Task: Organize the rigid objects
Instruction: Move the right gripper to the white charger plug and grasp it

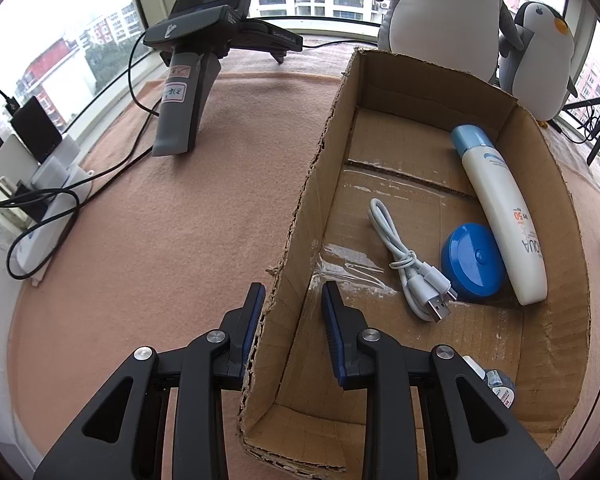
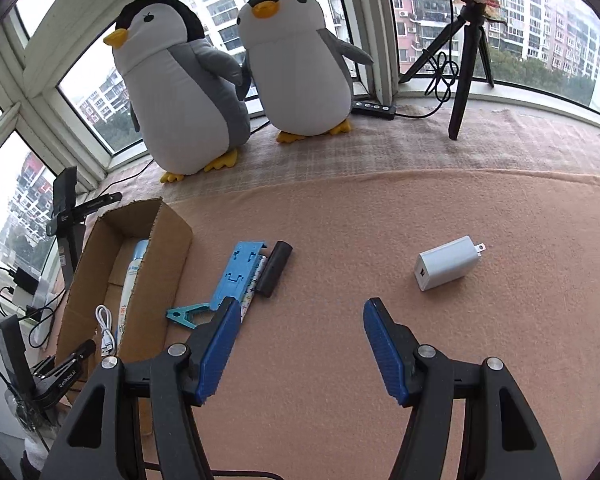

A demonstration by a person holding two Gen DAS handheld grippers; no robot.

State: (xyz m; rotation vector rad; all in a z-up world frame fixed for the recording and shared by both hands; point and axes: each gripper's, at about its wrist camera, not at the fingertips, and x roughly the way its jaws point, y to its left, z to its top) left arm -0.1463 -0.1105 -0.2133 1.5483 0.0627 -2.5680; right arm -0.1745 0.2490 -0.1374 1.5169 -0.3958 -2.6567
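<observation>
Apparently clamping box wall (image 1: 296, 216), left jaws (image 1: 293, 300), charger (image 2: 446, 266) beyond right jaws (image 2: 298, 316)

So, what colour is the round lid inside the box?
Blue; the round lid shows best in the left wrist view.

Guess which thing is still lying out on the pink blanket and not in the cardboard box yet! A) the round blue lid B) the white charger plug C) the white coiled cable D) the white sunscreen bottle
B: the white charger plug lies on the pink blanket, while the round blue lid, white coiled cable and white sunscreen bottle sit inside the brown cardboard box.
</observation>
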